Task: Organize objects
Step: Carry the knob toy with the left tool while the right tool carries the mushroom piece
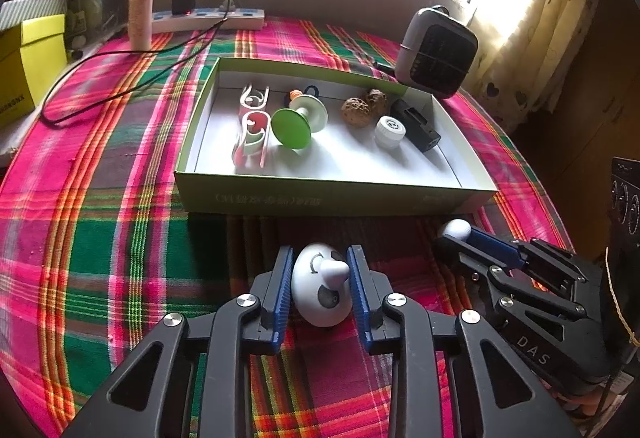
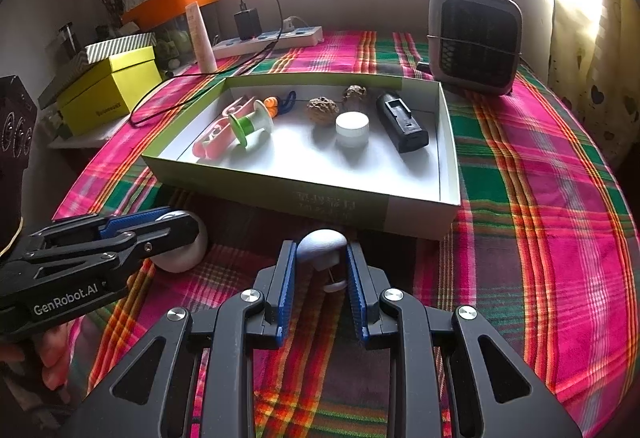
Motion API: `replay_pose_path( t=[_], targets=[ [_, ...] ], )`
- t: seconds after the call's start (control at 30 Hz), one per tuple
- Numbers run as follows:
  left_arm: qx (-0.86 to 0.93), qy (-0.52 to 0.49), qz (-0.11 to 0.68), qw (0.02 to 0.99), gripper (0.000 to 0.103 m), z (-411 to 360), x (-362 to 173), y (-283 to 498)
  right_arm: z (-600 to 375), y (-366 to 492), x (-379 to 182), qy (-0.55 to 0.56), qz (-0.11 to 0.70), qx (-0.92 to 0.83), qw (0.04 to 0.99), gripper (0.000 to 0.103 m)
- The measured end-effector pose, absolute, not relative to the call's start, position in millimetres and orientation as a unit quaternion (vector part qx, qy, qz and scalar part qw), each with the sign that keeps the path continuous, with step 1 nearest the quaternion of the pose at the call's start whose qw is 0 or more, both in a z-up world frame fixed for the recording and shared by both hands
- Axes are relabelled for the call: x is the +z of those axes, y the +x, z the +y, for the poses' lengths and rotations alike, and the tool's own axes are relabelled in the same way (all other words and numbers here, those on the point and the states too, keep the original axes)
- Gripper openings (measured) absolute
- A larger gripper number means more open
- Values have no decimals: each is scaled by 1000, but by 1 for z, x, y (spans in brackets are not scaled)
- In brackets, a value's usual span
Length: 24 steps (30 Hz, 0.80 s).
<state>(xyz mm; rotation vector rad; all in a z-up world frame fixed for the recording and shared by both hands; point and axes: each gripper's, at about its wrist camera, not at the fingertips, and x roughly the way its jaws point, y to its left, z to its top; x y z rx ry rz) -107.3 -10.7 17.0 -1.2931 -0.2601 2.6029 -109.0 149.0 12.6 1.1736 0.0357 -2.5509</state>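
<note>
Landmark: shallow cardboard box (image 1: 336, 194), green outside, white inside, on a plaid cloth (image 1: 100, 238) over the desk.

Inside the box: pink-white curly clip (image 1: 252, 126), green-white spool (image 1: 298, 120), two wrinkled walnuts (image 1: 356, 111), white ribbed cap (image 1: 389, 131), black rectangular charger (image 1: 416, 124).

Before the box's near wall: left hand-held gripper (image 1: 320, 284) with blue ribbed pads against a smooth white egg-shaped toy (image 1: 320, 286) bearing a painted face and a nose peg. Right hand-held gripper (image 2: 320, 272) pinches a white mushroom-shaped piece (image 2: 323, 248).

Behind the box: grey fan heater (image 2: 474, 38), white power strip (image 1: 208, 18), cream tube (image 1: 142, 2) standing upright.
</note>
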Motion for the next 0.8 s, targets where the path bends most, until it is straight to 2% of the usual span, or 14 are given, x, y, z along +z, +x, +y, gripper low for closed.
replay_pose_path(
  t=[0.8],
  targets=[
    [903, -406, -75, 121, 25, -3, 52, -117, 155, -113, 43, 375, 13, -912, 163, 26]
  ],
)
